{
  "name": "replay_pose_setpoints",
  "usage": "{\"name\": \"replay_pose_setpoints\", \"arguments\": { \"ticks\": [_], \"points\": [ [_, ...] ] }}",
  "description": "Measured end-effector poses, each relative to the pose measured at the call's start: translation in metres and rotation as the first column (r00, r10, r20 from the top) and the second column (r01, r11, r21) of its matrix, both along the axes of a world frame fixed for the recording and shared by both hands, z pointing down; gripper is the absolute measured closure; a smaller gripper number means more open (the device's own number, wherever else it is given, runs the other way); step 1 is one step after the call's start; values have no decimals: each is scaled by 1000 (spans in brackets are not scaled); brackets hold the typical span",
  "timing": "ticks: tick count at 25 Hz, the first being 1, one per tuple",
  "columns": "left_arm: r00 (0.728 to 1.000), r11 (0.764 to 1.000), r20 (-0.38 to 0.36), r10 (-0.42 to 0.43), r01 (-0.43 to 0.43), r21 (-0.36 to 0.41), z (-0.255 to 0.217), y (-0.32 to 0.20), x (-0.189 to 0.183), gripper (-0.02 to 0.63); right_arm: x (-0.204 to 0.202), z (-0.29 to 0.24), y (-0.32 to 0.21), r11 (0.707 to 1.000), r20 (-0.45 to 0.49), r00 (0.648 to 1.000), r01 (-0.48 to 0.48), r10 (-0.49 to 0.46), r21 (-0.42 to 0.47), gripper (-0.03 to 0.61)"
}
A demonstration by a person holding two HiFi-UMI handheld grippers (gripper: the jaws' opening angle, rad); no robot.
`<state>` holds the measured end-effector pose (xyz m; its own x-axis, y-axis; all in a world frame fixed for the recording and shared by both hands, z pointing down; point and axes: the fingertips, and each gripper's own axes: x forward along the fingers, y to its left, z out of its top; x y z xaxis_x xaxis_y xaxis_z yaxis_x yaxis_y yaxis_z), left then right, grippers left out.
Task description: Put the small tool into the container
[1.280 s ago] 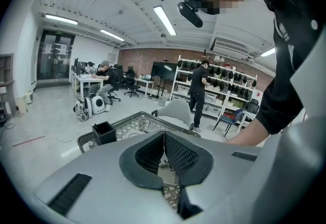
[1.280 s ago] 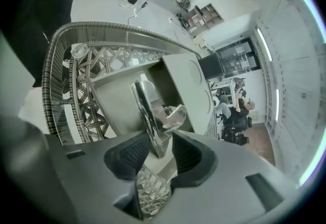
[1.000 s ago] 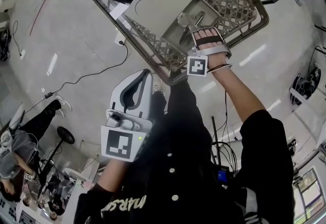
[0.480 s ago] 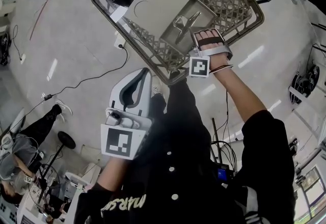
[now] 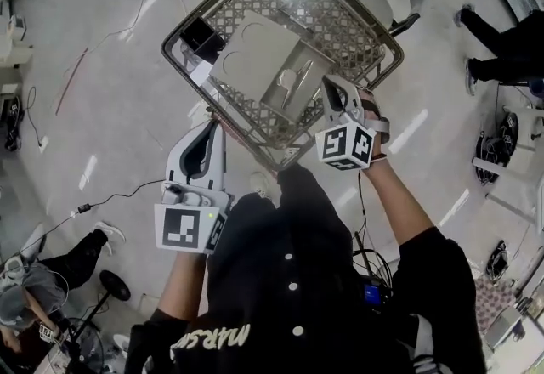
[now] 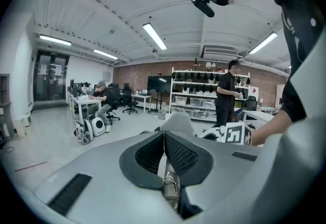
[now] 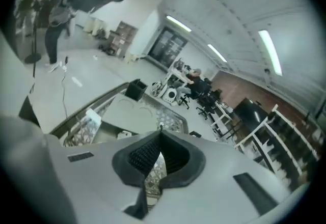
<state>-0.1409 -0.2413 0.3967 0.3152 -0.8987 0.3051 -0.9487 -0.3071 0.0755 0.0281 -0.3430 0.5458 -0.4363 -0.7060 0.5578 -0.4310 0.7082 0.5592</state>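
The small tool (image 5: 291, 80), pale silvery metal, lies in the grey container's (image 5: 252, 53) open recess on the mesh table (image 5: 357, 19). Just near of it, the right gripper's (image 5: 329, 85) jaws are pressed together, empty; the left gripper's (image 5: 212, 126) likewise.

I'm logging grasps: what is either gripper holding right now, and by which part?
Nothing. The left gripper and the right gripper both have their jaws together, with nothing between them.

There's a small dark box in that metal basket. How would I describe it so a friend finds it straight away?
Start at the big wire-mesh basket at the top of the head view. Inside lies a pale grey tray; the black box sits in the basket's left-hand corner, just off the tray. It is the only black thing in there; its neighbours are pale.
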Motion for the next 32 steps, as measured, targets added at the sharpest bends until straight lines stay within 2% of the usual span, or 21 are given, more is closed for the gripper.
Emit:
{"name": "replay_pose_setpoints", "arguments": {
  "ticks": [3, 6, 10, 14, 17, 19, 21, 24, 28, 32],
  "points": [
    [1000, 999, 20, 10, -11, 32, -23, -5, -7, 588, 15, -66, 1, 994, 179, 977, -111, 111, -12, 565],
    [1000, 998, 24, 15, -17, 68, -39, -9, -13, 588, 28, -122, 9, 983, 330, 927, -184, 178, -13, 565],
    [999, 993, 28, 18, -22, 118, -60, -3, -22, 588, 36, -187, 32, 980, 515, 839, -201, 177, -10, 565],
    [1000, 983, 20, 12, -16, 183, -84, 0, -29, 588, 54, -241, 50, 976, 678, 722, -216, 142, 26, 565],
    [1000, 975, 13, 11, -13, 222, -96, 1, -32, 588, 73, -270, 58, 964, 742, 655, -261, 142, 45, 565],
    [1000, 971, 16, 11, -14, 237, -101, 4, -36, 588, 87, -283, 65, 949, 786, 599, -310, 155, 49, 565],
    [1000, 967, 19, 7, -11, 255, -105, 7, -38, 588, 102, -292, 73, 932, 815, 557, -358, 160, 62, 565],
    [1000, 960, 17, -3, -2, 280, -110, 14, -43, 588, 122, -299, 84, 909, 837, 523, -408, 163, 79, 565],
    [1000, 961, 10, -13, 9, 275, -112, 19, -47, 588, 142, -300, 90, 889, 857, 480, -454, 185, 62, 565],
    [1000, 961, 19, -16, 10, 276, -115, 22, -47, 588, 147, -300, 91, 879, 856, 477, -473, 199, 59, 565]
  ]
}}
